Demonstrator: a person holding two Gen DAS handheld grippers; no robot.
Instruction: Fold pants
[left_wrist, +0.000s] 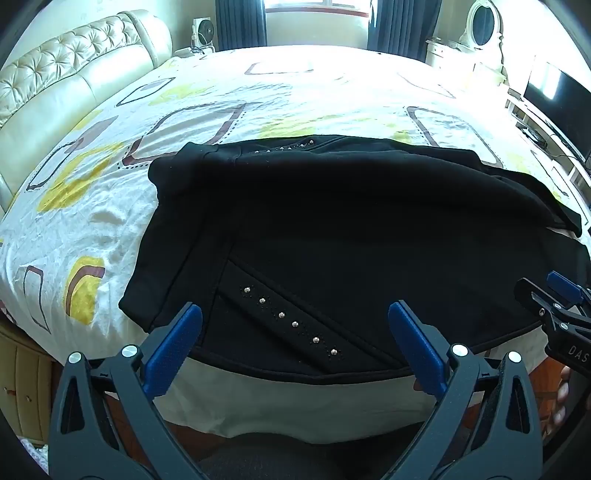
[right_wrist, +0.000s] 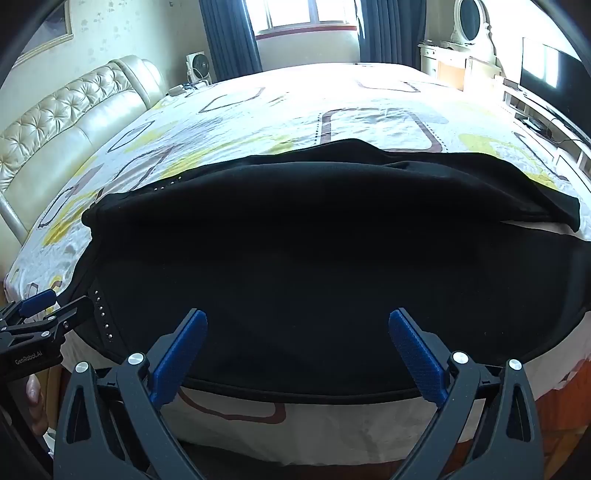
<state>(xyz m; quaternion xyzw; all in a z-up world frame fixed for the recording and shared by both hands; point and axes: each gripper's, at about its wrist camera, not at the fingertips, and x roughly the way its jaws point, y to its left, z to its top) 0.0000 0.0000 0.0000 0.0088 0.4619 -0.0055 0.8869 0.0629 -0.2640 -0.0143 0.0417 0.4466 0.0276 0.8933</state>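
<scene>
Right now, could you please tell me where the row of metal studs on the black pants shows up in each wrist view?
Left wrist view: the studs run diagonally at lower centre, between the open jaws.
Right wrist view: the studs sit at the lower left edge.
Shared landmark: the tufted headboard, upper left in both.

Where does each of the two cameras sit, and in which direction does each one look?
Left wrist view: on the left gripper, open, tilted down over the near edge of the bed at the studded end of the black pants; the right gripper shows at the right edge.
Right wrist view: on the right gripper, open, facing the plain part of the pants; the left gripper enters at left, fingers below.
Shared: pants, bed, headboard, window.
</scene>
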